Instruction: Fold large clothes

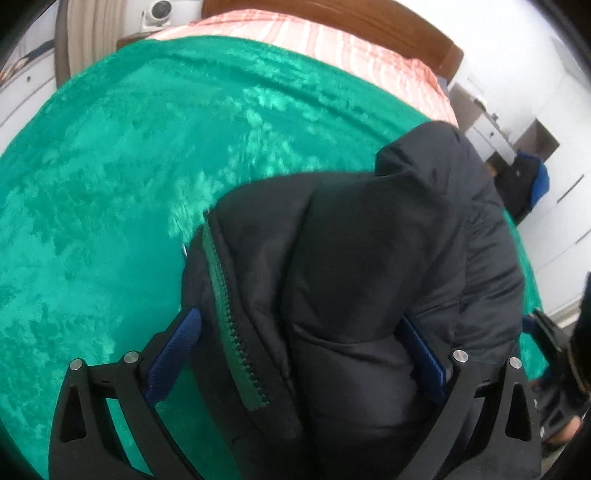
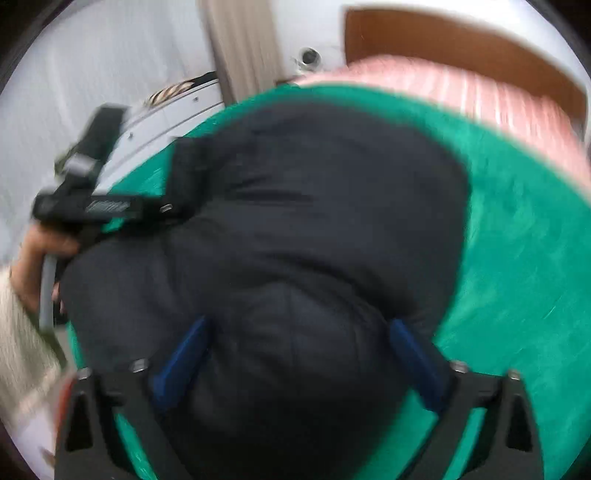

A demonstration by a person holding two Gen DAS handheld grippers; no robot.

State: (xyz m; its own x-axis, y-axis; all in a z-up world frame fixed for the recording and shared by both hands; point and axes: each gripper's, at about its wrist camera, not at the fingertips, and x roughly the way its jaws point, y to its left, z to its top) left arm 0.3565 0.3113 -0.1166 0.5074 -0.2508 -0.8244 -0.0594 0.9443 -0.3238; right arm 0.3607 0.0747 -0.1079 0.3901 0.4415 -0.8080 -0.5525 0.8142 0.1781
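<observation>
A bulky black puffer jacket with a green-edged zipper lies bunched on a green plush blanket over a bed. My left gripper is wide open, its blue-padded fingers straddling the jacket's edge. In the right wrist view the same jacket fills the middle, blurred. My right gripper is also wide open with the jacket bulging between its blue pads. The left gripper's body and the hand holding it show at the left of that view.
A pink striped bedcover and wooden headboard lie beyond the blanket. White cabinets stand to the right, with dark and blue items beside the bed. A curtain and white wall are behind.
</observation>
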